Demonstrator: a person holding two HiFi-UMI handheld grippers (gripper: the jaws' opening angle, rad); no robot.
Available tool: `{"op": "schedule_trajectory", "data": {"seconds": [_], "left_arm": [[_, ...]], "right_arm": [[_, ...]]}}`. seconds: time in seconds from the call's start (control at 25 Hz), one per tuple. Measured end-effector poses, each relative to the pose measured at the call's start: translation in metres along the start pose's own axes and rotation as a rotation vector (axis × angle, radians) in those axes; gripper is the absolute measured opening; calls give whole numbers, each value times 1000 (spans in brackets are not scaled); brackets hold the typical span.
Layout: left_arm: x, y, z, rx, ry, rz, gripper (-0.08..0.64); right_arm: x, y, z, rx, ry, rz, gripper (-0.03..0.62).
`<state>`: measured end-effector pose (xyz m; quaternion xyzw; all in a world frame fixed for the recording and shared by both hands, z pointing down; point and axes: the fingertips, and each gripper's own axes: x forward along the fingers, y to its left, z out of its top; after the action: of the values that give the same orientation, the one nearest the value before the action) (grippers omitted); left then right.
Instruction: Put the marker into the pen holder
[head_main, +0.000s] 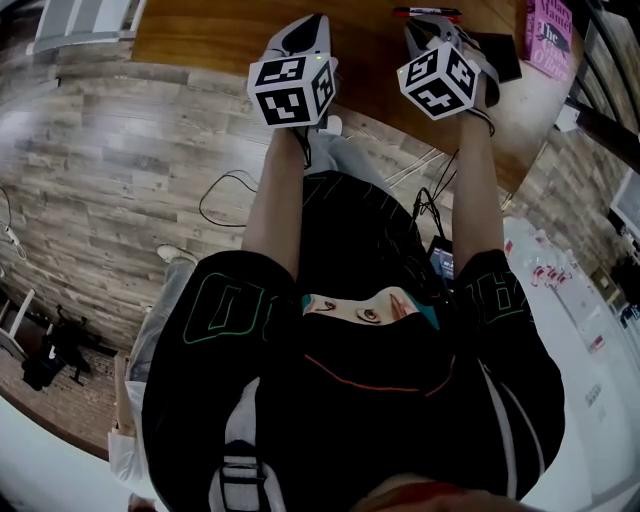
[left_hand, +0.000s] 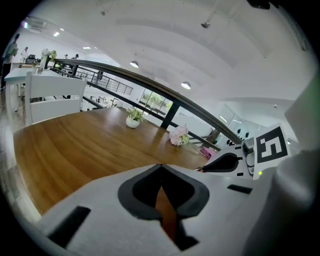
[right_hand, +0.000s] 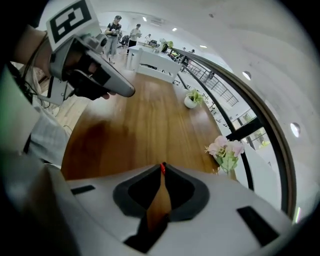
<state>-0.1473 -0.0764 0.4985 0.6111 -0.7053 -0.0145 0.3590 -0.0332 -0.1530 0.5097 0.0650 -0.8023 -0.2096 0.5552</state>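
Left gripper (left_hand: 161, 167): jaws together, tips touching, nothing between them. Only a thin wedge of wooden table (left_hand: 75, 145) shows through the slot behind the tips.

Right gripper (right_hand: 162, 167): jaws also closed tip to tip. A red sliver sits right at the tips, and I can't tell from this view whether it is pinched or just beyond them.

Head view: both grippers are held out side by side over the near edge of the table (head_main: 200, 35), left gripper (head_main: 308, 30) and right gripper (head_main: 432, 30) a little apart, marker cubes facing up.

The marker (head_main: 428, 12), red and black, lies flat on the table at the top of the head view, just past the right gripper's tips. I can't confirm contact.

Right of the right gripper on the table: a flat black item (head_main: 497, 52), then a pink book (head_main: 548, 30) at the table's corner.

Left gripper view: the right gripper (left_hand: 231, 162) shows at right, just beside it. Further down the table are a small potted plant (left_hand: 133, 119) and a pink flower bunch (left_hand: 178, 135), well apart from the grippers.

Right gripper view: the left gripper (right_hand: 95, 75) is at upper left, above the table surface (right_hand: 140, 125). The same potted plant (right_hand: 191, 99) stands far down the table, and the pink flower bunch (right_hand: 225, 150) is nearer, at the right edge.
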Motion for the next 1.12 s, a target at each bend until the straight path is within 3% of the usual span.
{"op": "schedule_trajectory", "data": {"seconds": [0.4,1.12], "left_arm": [[7,0,-3,0,19,-13,9],[30,3,3,9,62,-33,9]], "right_arm": [[29,5,-11,-108,123,40,48],[58,3,-23,-209,225,122,60]]}}
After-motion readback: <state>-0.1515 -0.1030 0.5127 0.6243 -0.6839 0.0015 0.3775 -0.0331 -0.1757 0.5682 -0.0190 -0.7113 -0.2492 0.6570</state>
